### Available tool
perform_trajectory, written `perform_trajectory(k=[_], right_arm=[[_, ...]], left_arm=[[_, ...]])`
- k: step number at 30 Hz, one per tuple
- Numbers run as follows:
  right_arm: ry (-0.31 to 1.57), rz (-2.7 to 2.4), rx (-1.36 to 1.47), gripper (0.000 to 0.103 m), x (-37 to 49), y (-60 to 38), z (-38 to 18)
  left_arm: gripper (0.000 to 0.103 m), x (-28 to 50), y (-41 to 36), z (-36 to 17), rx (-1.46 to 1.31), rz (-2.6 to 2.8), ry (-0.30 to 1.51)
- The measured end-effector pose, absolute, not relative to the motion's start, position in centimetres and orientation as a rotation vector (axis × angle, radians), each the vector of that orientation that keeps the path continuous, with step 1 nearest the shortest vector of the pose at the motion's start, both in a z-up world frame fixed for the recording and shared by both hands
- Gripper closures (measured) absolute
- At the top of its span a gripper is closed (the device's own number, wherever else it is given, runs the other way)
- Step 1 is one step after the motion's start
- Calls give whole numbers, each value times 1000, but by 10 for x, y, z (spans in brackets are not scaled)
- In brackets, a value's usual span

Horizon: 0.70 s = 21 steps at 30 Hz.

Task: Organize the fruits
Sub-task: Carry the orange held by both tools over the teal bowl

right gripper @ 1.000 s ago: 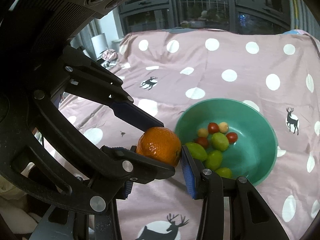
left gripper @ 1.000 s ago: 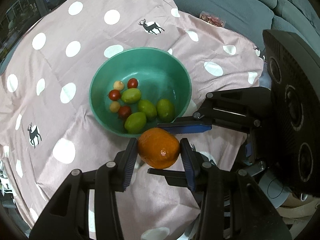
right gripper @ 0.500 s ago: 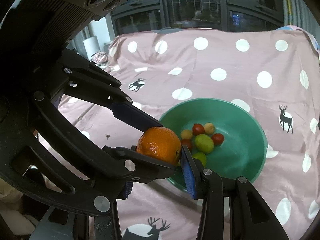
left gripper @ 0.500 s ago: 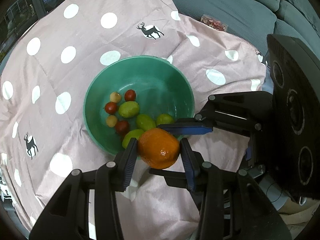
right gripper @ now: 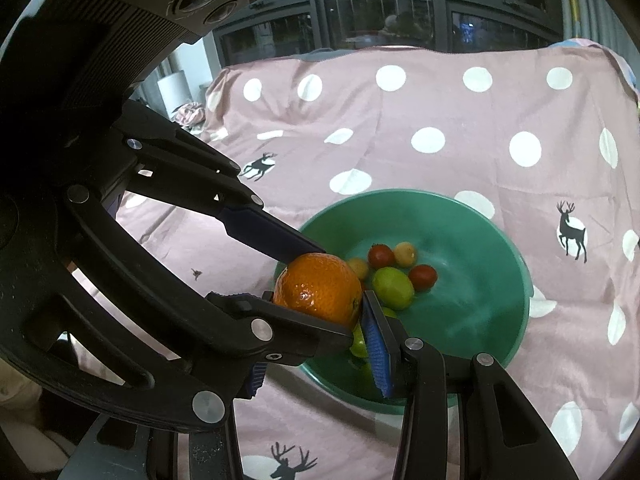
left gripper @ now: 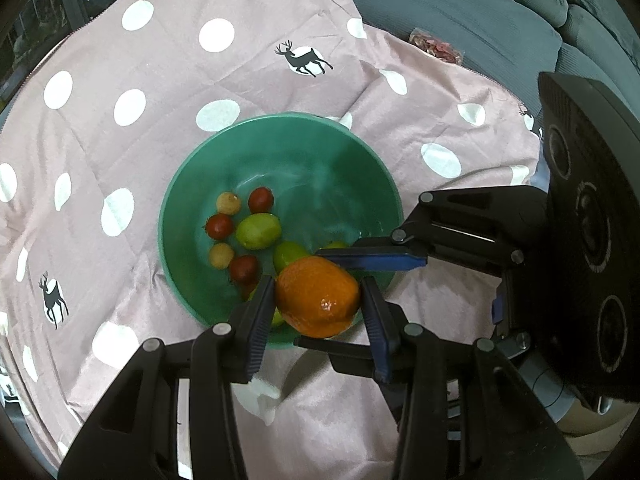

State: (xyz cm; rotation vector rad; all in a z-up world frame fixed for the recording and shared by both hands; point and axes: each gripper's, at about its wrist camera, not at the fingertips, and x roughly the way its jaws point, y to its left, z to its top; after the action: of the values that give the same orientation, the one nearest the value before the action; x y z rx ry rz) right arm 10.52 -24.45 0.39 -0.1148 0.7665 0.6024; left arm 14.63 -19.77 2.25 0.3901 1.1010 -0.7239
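Black claws (left gripper: 318,312) – blue pads (right gripper: 378,356), silver screws

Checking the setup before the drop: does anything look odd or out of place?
Yes: both claws grip one orange at once, the left claw and the right claw crossing over the green bowl. Nothing spilled.

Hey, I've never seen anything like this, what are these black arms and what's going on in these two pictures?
Those are two hand-held claws. A person carries one in each hand, each with a wide-angle camera looking forward. One picture comes from the left claw, the other from the right claw. A dotted pink cloth carries a green bowl holding small green and red fruits. The left claw grips an orange over the bowl's near edge. The right claw brackets it, though its grip is unclear.
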Motion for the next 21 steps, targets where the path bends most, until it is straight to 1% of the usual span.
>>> perform_trajectory(k=[21], right_arm=[[802, 592, -113, 59, 128, -249, -10]], left_arm=[[60, 166, -204, 8, 362, -726, 1128]])
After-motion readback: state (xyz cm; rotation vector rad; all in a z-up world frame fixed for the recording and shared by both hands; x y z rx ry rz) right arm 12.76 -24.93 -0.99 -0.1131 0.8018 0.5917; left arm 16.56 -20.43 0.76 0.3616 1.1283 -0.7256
